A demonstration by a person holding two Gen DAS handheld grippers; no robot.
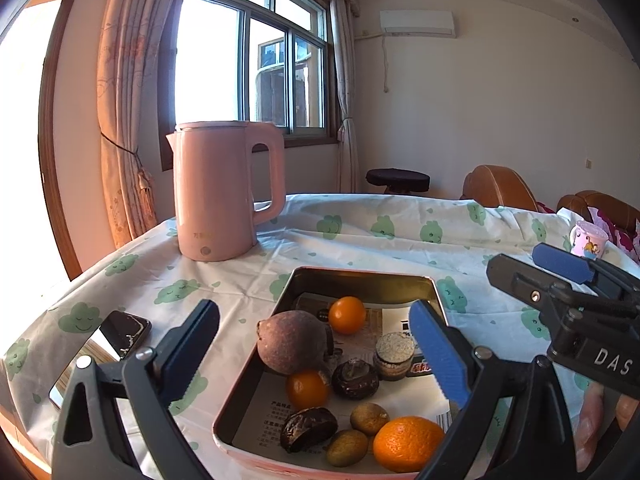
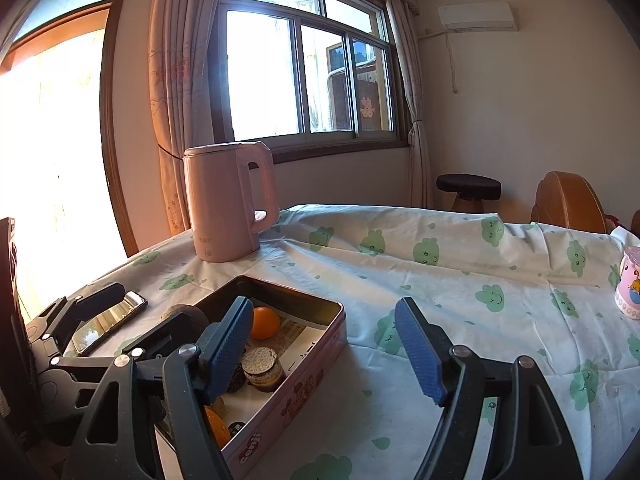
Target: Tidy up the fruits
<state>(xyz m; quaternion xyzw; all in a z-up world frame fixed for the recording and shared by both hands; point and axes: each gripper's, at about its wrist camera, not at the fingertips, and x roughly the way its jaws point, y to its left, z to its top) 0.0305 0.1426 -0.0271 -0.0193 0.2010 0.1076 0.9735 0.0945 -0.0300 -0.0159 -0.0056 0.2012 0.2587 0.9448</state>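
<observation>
A pink metal tin point(image 1: 360, 280) on the table holds several fruits: a large brown round fruit point(image 1: 292, 342), two small oranges point(image 1: 347, 315), a bigger orange point(image 1: 408, 444), dark wrinkled fruits point(image 1: 308, 428) and small greenish ones point(image 1: 370, 418). My left gripper point(image 1: 316, 354) is open and empty, held just above the tin. My right gripper point(image 2: 324, 348) is open and empty, over the tin's right wall point(image 2: 304, 384); it also shows in the left wrist view point(image 1: 560, 264). The left gripper also shows in the right wrist view point(image 2: 92, 300).
A pink kettle point(image 1: 224, 192) stands at the back left of the table with the green-patterned cloth point(image 1: 400, 236). A phone point(image 1: 104, 352) lies left of the tin. A small pink cup point(image 2: 630, 288) stands at the right edge. A stool and sofa are behind.
</observation>
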